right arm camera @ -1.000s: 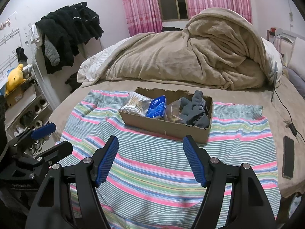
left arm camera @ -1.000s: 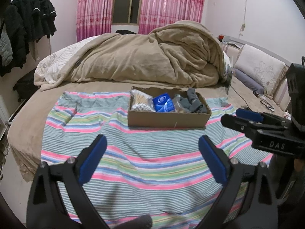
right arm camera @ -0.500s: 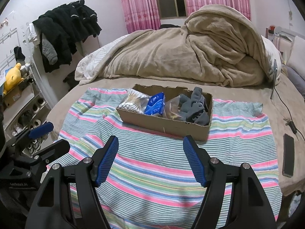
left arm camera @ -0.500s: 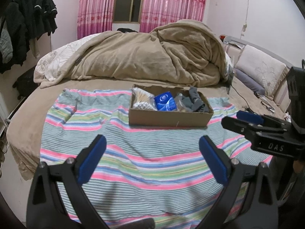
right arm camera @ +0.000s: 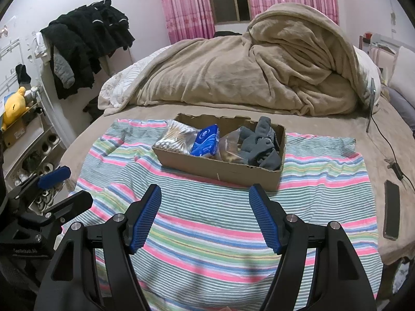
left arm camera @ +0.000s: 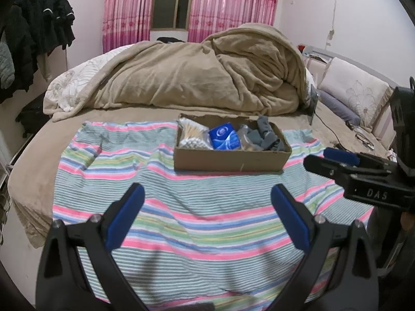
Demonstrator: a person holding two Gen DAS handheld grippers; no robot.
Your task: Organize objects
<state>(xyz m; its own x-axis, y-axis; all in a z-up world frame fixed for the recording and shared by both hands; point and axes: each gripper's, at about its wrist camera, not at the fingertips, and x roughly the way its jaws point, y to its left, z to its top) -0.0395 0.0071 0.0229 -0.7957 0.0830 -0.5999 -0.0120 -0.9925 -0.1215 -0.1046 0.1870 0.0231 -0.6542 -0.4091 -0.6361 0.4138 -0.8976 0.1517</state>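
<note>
A shallow cardboard box sits on a striped cloth spread on the bed. It holds a bag of cotton swabs, a blue tissue pack, a clear bag and grey socks. My left gripper is open and empty, over the cloth short of the box. My right gripper is open and empty, also short of the box; it shows at the right of the left wrist view.
A heaped tan blanket fills the far side of the bed. A black phone and a cable lie right of the cloth. Pillows are at far right. Dark clothes and a shoe rack stand left.
Both grippers have drawn back and drifted slightly; the box looks a little farther off and higher in each view. Both stayed open and empty. Nothing on the bed moved.
</note>
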